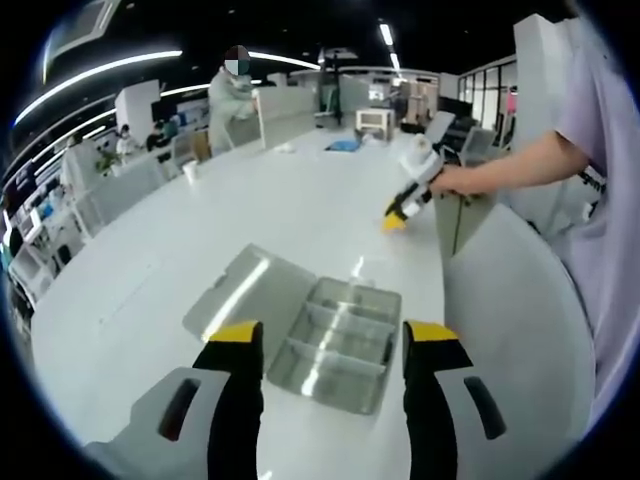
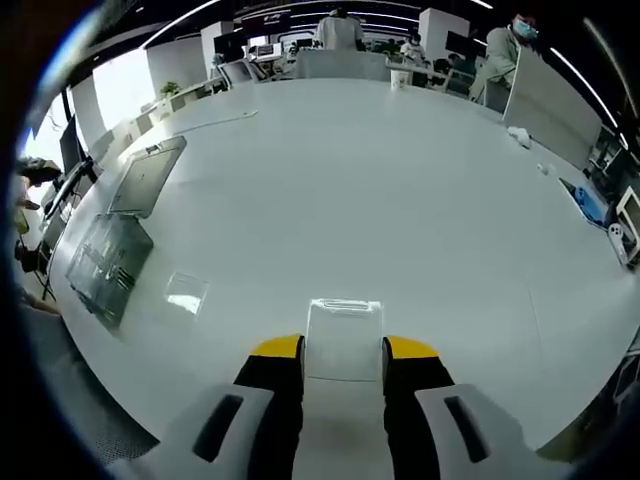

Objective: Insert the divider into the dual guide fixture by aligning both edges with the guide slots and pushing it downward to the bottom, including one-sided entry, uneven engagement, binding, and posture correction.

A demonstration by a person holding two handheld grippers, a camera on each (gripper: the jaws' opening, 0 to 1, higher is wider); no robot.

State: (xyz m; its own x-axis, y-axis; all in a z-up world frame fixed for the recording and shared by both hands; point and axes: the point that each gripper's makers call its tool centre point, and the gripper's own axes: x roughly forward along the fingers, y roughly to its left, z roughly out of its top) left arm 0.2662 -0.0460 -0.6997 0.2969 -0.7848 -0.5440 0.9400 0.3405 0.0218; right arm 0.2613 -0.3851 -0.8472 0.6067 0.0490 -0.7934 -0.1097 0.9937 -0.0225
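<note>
The clear plastic guide fixture (image 1: pixel 338 345), a tray with slotted compartments, lies on the white table just beyond my left gripper (image 1: pixel 333 335). Its flat lid (image 1: pixel 245 292) lies open to its left. The left gripper's yellow-tipped jaws stand wide apart and open, with nothing between them. My right gripper (image 2: pixel 343 348) is shut on a clear divider (image 2: pixel 343 325), held low over bare table. From there the fixture (image 2: pixel 105 262) and its lid (image 2: pixel 145 178) lie far off to the left. In the left gripper view a hand holds the right gripper (image 1: pixel 395 218) beyond the fixture.
A small clear piece (image 2: pixel 185 292) lies on the table (image 2: pixel 380 180) between the fixture and the right gripper. A person's arm and body (image 1: pixel 590 200) stand at the right table edge. White partitions and people (image 1: pixel 232 95) are at the far side.
</note>
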